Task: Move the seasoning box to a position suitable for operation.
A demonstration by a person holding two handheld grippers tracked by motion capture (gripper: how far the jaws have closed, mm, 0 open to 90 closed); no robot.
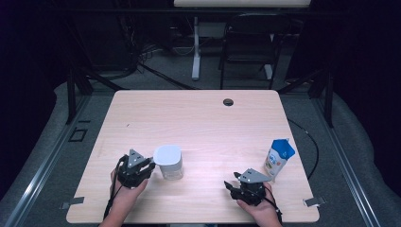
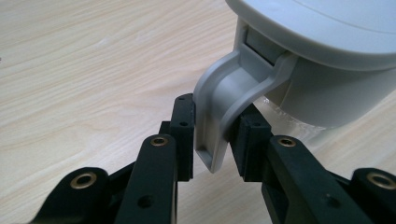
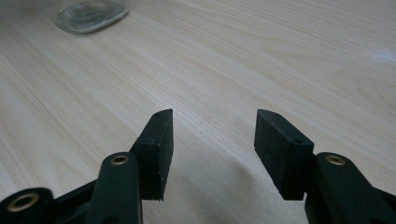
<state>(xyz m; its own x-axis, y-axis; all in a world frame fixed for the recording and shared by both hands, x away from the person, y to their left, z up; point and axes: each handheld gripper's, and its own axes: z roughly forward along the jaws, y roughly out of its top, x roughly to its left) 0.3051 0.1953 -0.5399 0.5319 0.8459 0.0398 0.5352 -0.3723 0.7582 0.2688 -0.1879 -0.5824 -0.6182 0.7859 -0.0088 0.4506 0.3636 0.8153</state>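
my left gripper (image 2: 210,135) pinches the grey latch tab (image 2: 224,112) of the lidded clear jar (image 1: 169,162), lower left of centre on the tabletop (image 1: 198,118). rigid, likely slippery glass; the tab grips best. right gripper (image 3: 212,149) spread, empty.

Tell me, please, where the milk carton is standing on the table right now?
In the high view the milk carton stands upright near the table's right edge, just beyond the right gripper and far right of the lidded jar.

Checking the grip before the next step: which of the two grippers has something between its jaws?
The left gripper: its jaws sit on either side of the grey latch of the jar. The right gripper is open over bare table.
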